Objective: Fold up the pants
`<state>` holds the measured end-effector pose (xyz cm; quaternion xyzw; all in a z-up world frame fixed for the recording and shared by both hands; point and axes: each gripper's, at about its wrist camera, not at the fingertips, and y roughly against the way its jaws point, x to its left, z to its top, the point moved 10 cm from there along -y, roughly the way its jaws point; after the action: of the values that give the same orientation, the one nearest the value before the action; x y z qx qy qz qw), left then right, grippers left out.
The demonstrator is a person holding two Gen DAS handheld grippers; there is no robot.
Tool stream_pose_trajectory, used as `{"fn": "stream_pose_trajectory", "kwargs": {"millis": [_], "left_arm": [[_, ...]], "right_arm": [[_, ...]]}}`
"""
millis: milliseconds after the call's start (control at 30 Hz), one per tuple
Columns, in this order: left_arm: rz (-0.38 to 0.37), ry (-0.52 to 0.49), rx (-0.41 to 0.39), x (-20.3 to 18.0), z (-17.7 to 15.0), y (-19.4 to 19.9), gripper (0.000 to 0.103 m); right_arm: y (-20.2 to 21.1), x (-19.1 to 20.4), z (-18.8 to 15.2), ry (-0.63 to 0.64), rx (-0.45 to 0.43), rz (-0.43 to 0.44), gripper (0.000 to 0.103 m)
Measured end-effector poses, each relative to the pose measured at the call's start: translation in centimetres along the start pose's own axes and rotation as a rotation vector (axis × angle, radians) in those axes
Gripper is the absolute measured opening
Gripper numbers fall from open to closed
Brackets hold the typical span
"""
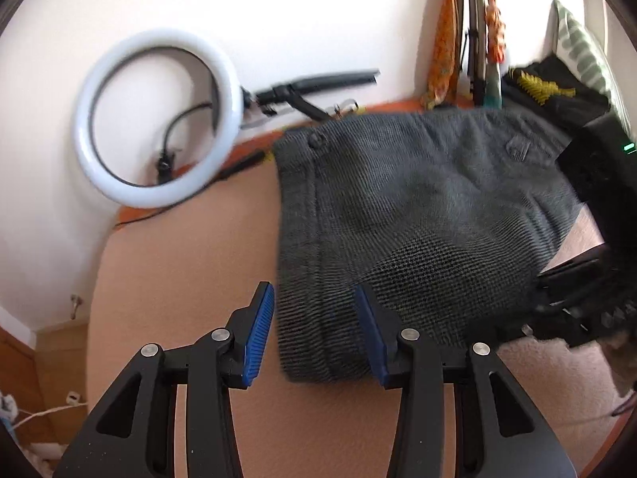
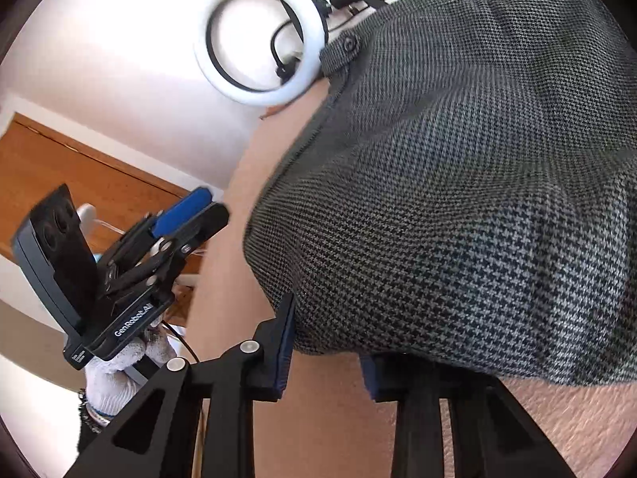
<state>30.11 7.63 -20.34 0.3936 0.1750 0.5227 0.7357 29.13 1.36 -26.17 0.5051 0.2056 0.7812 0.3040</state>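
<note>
Grey houndstooth pants [image 1: 418, 207] lie folded on a peach bed cover [image 1: 179, 279], waistband button at the far left. My left gripper [image 1: 314, 330] is open, its blue pads astride the near left corner of the pants. In the right wrist view the pants [image 2: 477, 199] fill the right side. My right gripper [image 2: 326, 342] is open at the pants' near edge, and the cloth drapes over its right finger. The left gripper [image 2: 167, 239] shows at the left, held by a gloved hand.
A white ring light [image 1: 159, 119] leans on the wall behind the bed, with its stand and cables. Orange cloth and a tripod [image 1: 473, 40] stand at the back. A black garment and striped pillow [image 1: 581, 51] lie at the far right. A wooden door [image 2: 79, 175] is at the left.
</note>
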Motion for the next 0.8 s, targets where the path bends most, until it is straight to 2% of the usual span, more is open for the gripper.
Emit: {"fn": "stream_pose_trajectory", "kwargs": {"millis": [67, 167, 233, 300, 400, 467, 533, 567, 667, 800], "left_arm": [[0.012, -0.019, 0.030, -0.5, -0.5, -1.7, 0.042], [0.043, -0.055, 0.043, -0.8, -1.0, -3.2, 0.042], [0.037, -0.037, 0.047, -0.5, -0.8, -3.0, 0.042], [0.049, -0.032, 0.041, -0.2, -0.6, -2.2, 0.042], [0.050, -0.036, -0.004, -0.9, 0.5, -0.2, 0.042], [0.040, -0.057, -0.032, -2.3, 1.6, 1.0, 0.042], [0.029, -0.079, -0.048, -3.8, 2.6, 1.4, 0.042], [0.024, -0.096, -0.054, -4.7, 3.1, 1.3, 0.042], [0.020, -0.122, -0.037, -6.3, 4.1, 0.0, 0.042], [0.044, -0.158, 0.009, -7.6, 4.0, -2.6, 0.042]], "right_arm": [[-0.2, 0.2, -0.5, 0.029, 0.024, -0.016, 0.028], [0.9, 0.6, -2.1, 0.086, 0.052, -0.032, 0.036], [3.3, 0.1, -2.9, 0.121, 0.013, -0.064, 0.047], [6.0, -1.2, -3.3, 0.102, -0.044, -0.078, 0.057], [10.5, -5.5, -3.5, -0.040, -0.178, -0.098, 0.066], [12.7, -8.5, -3.4, -0.137, -0.259, -0.118, 0.066], [14.8, -11.9, -3.2, -0.232, -0.340, -0.177, 0.067], [15.5, -13.0, -3.1, -0.276, -0.375, -0.166, 0.067], [16.7, -15.2, -2.5, -0.394, -0.477, -0.108, 0.066], [17.9, -17.1, -1.7, -0.475, -0.576, -0.111, 0.066]]}}
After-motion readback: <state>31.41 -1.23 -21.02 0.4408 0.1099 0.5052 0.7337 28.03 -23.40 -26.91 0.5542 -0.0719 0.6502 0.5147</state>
